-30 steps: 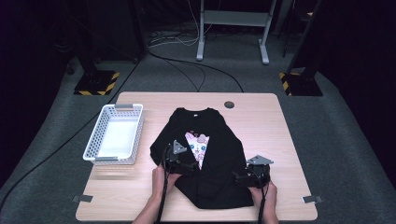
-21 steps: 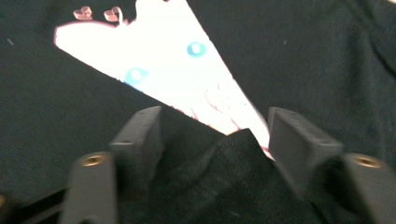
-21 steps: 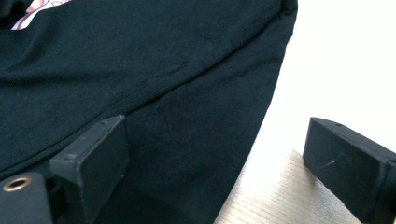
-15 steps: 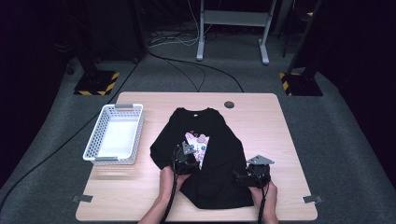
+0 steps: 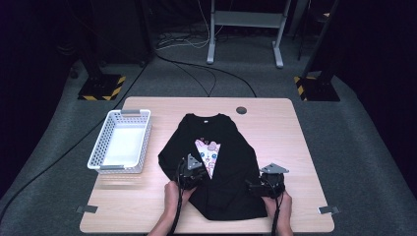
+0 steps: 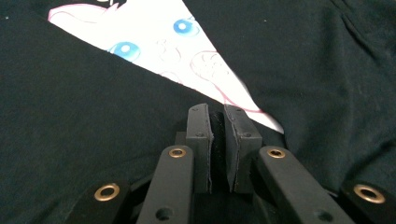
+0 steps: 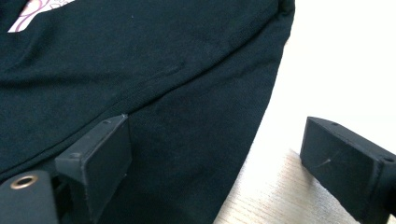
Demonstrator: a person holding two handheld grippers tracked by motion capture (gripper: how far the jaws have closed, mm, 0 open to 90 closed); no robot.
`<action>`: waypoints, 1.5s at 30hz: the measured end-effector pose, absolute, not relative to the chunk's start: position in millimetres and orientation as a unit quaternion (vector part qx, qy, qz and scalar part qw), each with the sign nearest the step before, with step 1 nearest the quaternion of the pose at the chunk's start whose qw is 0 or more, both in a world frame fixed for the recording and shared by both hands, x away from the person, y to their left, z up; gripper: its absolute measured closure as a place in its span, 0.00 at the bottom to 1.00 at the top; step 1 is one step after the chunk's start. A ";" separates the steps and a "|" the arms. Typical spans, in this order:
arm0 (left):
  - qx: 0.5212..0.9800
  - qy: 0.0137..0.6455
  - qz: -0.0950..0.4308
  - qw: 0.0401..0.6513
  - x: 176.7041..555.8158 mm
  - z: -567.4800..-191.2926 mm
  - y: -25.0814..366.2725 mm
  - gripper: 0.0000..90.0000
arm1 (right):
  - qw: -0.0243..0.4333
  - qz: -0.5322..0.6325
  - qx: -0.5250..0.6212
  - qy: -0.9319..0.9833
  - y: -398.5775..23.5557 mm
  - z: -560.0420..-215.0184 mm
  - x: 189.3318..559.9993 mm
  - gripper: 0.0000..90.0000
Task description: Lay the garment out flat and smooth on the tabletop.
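Observation:
A black shirt [image 5: 231, 147] with a white and pink cartoon print [image 5: 209, 150] lies folded on the wooden table [image 5: 275, 118]. My left gripper [image 5: 193, 167] rests on the shirt at the print's lower tip [image 6: 252, 112]. Its jaws have just been closing, and they now stand almost together [image 6: 218, 116] with a pinch of black cloth between the pads. My right gripper [image 5: 265, 183] sits at the shirt's right edge. It is open [image 7: 217, 130]: one jaw lies on the black cloth [image 7: 140, 56], the other over bare table [image 7: 336, 56].
A white plastic basket [image 5: 120, 142] stands on the table's left side. A round cable hole [image 5: 241, 110] sits at the far edge. Bare wood lies to the right of the shirt and along the near edge. Stands and cables are on the floor beyond.
My left gripper has shifted slightly to the right, onto the lower tip of the print. The right gripper has stayed in place.

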State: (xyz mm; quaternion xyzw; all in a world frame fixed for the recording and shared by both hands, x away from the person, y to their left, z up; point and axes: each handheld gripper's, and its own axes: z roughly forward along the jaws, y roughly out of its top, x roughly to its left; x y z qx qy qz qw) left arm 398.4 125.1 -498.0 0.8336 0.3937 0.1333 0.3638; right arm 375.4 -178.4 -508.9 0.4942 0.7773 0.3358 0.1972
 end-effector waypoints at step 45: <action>0.832 0.385 0.116 0.382 349.5 -484.1 175.7 0.89 | 0.197 0.337 0.492 0.778 -178.4 -508.9 375.0 0.11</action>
